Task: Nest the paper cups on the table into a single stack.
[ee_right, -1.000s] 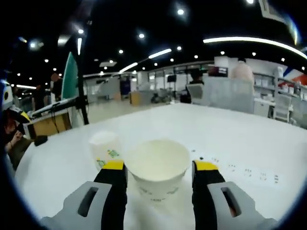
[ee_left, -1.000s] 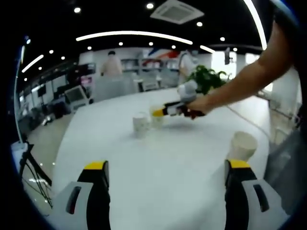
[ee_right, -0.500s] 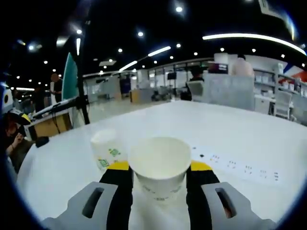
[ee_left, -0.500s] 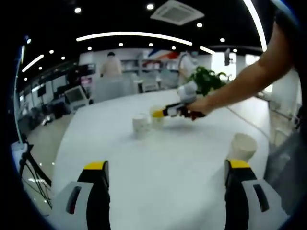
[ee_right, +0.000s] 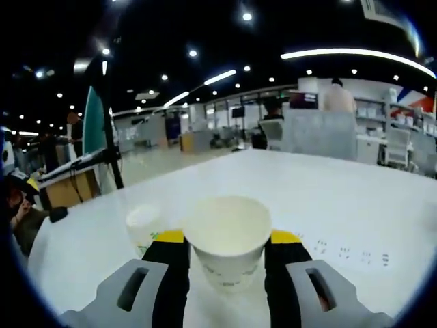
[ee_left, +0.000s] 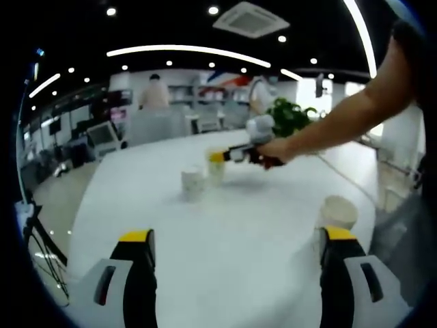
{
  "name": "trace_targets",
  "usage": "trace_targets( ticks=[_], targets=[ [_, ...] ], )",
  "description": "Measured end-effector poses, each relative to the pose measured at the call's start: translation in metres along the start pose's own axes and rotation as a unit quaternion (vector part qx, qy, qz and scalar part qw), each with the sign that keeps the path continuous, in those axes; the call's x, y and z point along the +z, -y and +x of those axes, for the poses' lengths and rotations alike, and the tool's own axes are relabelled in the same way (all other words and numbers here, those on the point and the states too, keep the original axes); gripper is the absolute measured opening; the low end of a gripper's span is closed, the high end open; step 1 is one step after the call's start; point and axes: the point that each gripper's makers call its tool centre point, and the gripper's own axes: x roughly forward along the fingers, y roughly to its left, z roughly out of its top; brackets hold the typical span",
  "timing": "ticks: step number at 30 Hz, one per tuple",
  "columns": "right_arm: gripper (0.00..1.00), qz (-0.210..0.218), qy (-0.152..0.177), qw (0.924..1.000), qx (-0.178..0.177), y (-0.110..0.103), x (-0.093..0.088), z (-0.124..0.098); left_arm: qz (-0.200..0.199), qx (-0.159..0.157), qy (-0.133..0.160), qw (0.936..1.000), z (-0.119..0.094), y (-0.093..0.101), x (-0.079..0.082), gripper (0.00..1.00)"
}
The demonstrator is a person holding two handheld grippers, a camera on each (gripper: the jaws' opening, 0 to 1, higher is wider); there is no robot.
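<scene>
In the right gripper view my right gripper (ee_right: 227,238) is shut on a white paper cup (ee_right: 227,236), upright with its mouth open. A second paper cup (ee_right: 143,225) stands on the white table (ee_right: 355,205) just to its left and lower. In the left gripper view my left gripper (ee_left: 237,236) is open wide above the table with nothing between its jaws. A third cup (ee_left: 338,213) stands just beyond its right jaw. Farther off, the right gripper (ee_left: 229,155) holds its cup (ee_left: 216,166) beside the standing cup (ee_left: 192,183).
A person's arm (ee_left: 341,119) reaches in from the right. A green plant (ee_left: 290,116) stands at the far end of the table. The table's left edge (ee_left: 85,198) drops to the floor. People, desks and shelves stand far behind.
My right gripper's jaws closed onto the paper cup and raised it a little; the neighbouring cup now sits lower in that view. The left gripper stayed open while its view shifted slightly.
</scene>
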Motion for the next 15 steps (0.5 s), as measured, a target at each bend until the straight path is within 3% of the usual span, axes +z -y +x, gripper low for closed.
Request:
trace_targets(
  ticks=[15],
  targets=[
    [0.41,0.001,0.019,0.9997,-0.016,0.013,0.039,-0.010,0.008,0.004,-0.002,1.0000,-0.002,-0.001,0.005,0.99]
  ],
)
